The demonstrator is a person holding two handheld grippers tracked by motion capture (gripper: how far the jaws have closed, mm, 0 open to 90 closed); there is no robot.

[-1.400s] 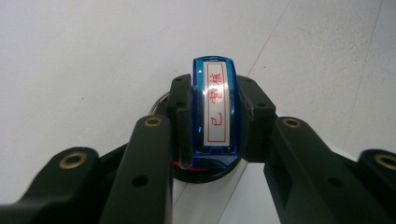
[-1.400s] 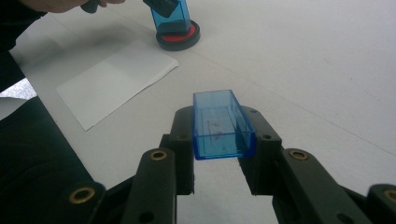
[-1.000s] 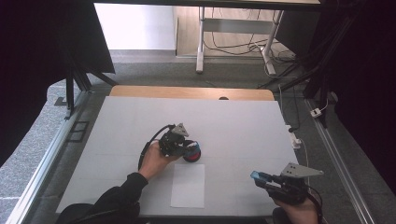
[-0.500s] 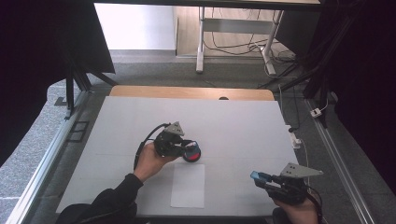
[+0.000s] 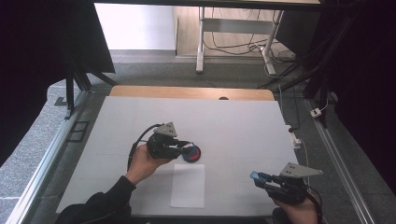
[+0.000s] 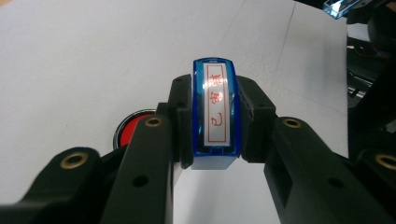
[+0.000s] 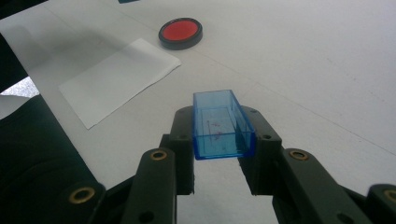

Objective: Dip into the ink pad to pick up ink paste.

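- Two claws, both loaded: my left claw [image 6: 215,154] clamps the blue stamp [image 6: 215,112], its face with red characters turned toward the camera, and my right claw [image 7: 217,158] grips the stamp's clear blue cap [image 7: 219,123], open end facing away
- In the high view the left claw [image 5: 186,148] sits over the middle of the desk [image 5: 233,116], right at the red ink pad [image 5: 192,154]; the right claw [image 5: 259,178] hangs near the front right corner, well apart from the pad
- I judge the step in hand to be inking: the stamp is uncapped and its rubber end is down by the pad [image 6: 133,128], which peeks out just below and left of the left jaw
- The white paper sheet [image 5: 188,185] lies just in front of the pad, toward me, bare as far as I can tell
- Next move, as I read it: carry the stamp from the pad over to the sheet, keep it square to the paper, and press straight down so the print does not smear
- The right claw only has to keep the cap parked clear until recapping
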